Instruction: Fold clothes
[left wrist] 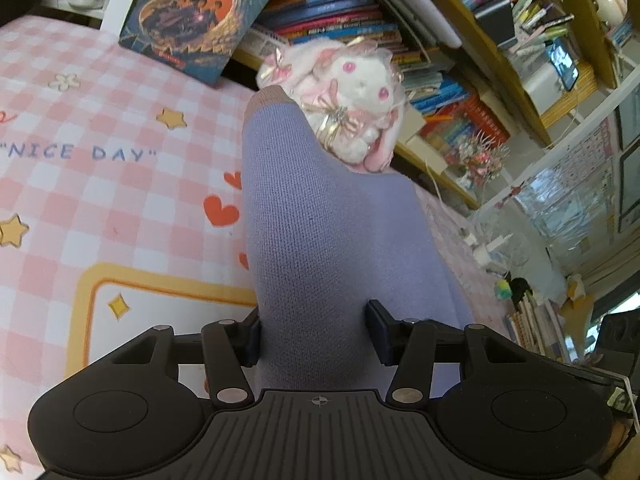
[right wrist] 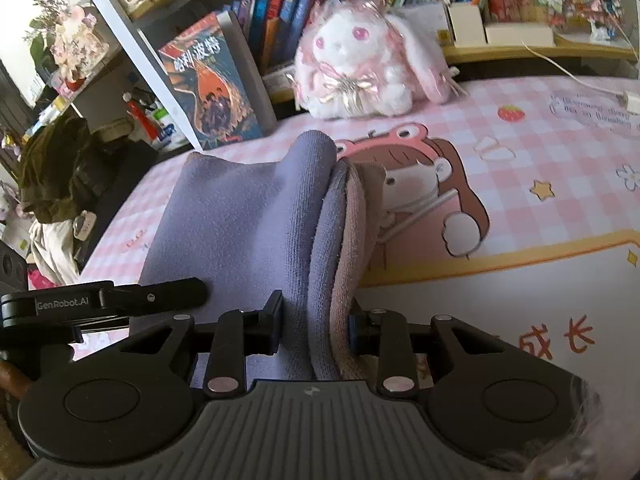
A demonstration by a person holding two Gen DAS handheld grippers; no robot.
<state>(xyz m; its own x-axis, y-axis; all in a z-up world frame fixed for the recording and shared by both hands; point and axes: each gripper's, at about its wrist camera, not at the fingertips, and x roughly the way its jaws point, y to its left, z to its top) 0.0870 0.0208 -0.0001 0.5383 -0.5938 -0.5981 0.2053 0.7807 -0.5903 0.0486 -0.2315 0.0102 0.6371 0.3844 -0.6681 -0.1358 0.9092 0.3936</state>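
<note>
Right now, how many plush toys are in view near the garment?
1. A white and pink plush rabbit sits at the far edge of the checked mat, before the bookshelf, just beyond the purple garment. Others may be hidden behind the raised cloth.

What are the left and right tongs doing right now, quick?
Left tongs: closed on the lavender knitted garment.
Right tongs: closed on the same garment's bunched folds, mauve trim included.

A soft lavender knitted garment (left wrist: 320, 220) with a dusty-pink trim band is hanging bunched and lifted above the pink checked cartoon-print tabletop (left wrist: 100, 200). In the right wrist view the lavender knitted garment (right wrist: 248, 220) is draping in thick vertical folds, its pink trim running down the right-hand fold.
</note>
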